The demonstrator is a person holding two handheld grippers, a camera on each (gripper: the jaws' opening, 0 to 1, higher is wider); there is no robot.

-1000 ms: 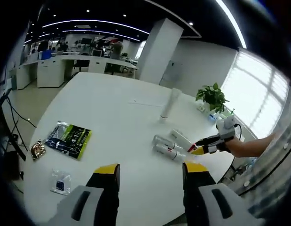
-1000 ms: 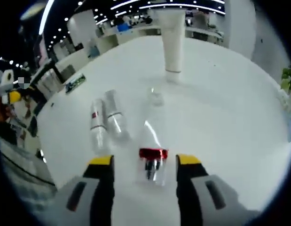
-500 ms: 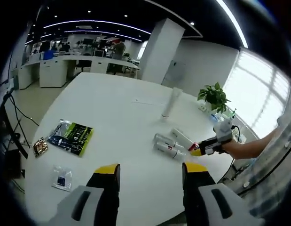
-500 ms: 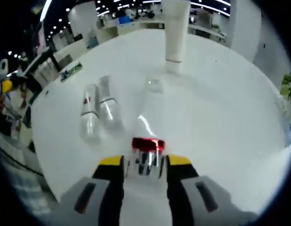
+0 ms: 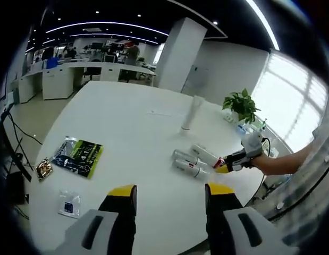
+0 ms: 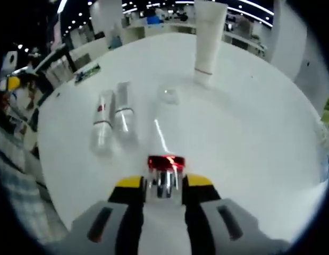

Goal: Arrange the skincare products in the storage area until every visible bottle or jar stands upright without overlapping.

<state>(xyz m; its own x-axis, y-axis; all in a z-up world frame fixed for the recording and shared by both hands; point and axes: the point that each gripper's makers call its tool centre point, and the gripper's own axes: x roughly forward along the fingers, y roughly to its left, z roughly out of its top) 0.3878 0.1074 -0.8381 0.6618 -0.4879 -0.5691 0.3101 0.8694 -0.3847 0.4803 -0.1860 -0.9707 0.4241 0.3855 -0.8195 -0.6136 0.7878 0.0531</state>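
A clear bottle with a red collar (image 6: 165, 151) lies on the white round table (image 6: 249, 133), and my right gripper (image 6: 164, 183) is shut on its pump end. Two white-and-clear bottles (image 6: 114, 119) lie side by side to its left. A white tube (image 6: 208, 40) stands upright on its cap farther on. In the left gripper view the lying bottles (image 5: 192, 162) and the upright tube (image 5: 191, 113) sit on the right half of the table, with the right gripper (image 5: 224, 166) at them. My left gripper (image 5: 169, 191) is open above the near table edge, holding nothing.
A green-and-black packet (image 5: 78, 156), a small brown wrapper (image 5: 42, 170) and a clear sachet (image 5: 68, 204) lie on the table's left side. A potted plant (image 5: 241, 109) stands at the far right edge. Office desks fill the background.
My right gripper went from open around the red-collared bottle's pump end to shut on it. The left gripper stays open and has barely moved.
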